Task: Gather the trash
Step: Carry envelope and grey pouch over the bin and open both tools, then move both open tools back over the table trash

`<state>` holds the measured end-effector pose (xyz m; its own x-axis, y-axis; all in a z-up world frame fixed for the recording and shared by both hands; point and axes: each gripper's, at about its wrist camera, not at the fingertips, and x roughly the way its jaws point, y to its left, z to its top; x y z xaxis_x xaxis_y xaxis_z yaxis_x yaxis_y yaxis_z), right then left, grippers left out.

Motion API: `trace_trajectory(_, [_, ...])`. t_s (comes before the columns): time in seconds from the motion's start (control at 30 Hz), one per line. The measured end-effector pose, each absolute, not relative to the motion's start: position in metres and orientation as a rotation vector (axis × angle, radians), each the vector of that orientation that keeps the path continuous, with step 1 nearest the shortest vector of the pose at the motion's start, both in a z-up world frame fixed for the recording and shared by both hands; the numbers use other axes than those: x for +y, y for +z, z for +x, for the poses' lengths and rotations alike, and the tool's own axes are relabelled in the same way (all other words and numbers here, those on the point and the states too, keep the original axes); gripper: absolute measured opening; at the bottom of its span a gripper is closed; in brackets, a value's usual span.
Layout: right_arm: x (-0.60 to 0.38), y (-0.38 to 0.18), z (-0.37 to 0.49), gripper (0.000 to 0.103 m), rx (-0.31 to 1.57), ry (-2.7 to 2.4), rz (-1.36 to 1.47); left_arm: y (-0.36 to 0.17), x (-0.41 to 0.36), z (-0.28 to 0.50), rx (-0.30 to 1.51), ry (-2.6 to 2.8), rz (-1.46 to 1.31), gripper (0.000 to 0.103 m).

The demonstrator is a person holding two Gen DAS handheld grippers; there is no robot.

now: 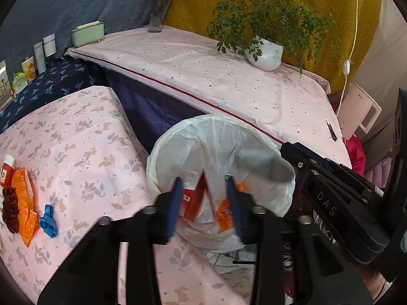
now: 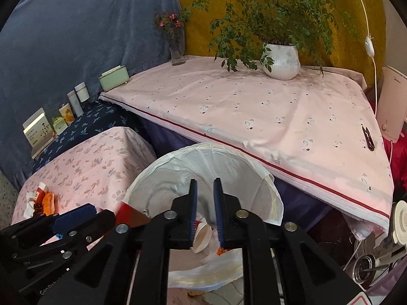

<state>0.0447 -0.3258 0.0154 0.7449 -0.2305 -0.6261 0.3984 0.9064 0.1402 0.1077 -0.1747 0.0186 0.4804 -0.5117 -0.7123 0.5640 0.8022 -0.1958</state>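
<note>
bin [image 1: 162, 152] between tables, wrappers [image 1: 223, 213] probably inside

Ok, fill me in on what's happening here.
A person holds both tongs over the white-lined trash bin. The left tongs stand open above a red carton dropping inside; the right tongs are open too. An orange wrapper and blue scrap wait on the pink rabbit-print cloth.

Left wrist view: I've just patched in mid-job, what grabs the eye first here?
The white-lined trash bin fills the centre, with both grippers over its mouth: the left gripper open above red and orange trash inside, the right gripper entering from the right, jaws slightly apart. On the pink rabbit-print cloth at far left, an orange wrapper and a blue scrap lie uncollected. A potted plant stands on the far table.
</note>
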Motion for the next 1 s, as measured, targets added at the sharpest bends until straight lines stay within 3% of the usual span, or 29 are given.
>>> trace_trajectory(0.07, [-0.326, 0.016, 0.044, 0.034, 0.635, -0.355, 0.277, 0.019, -0.172, 0.109, 0.838, -0.644, 0.067, 0.049])
trace_trajectory(0.2, [-0.322, 0.018, 0.042, 0.038, 0.629, -0.357, 0.276, 0.018, -0.164, 0.111, 0.840, -0.614, 0.060, 0.056])
trace_trajectory(0.53, [-0.304, 0.024, 0.041, 0.053, 0.621, -0.343, 0.255, 0.019, -0.134, 0.114, 0.850, -0.555, 0.015, 0.057])
trace_trajectory(0.9, [-0.269, 0.029, 0.044, 0.055, 0.624, -0.289, 0.220, 0.017, -0.086, 0.117, 0.850, -0.442, -0.024, 0.060])
trace_trajectory(1.0, [-0.256, 0.029, 0.046, 0.059, 0.629, -0.271, 0.209, 0.016, -0.067, 0.116, 0.842, -0.402, -0.042, 0.064])
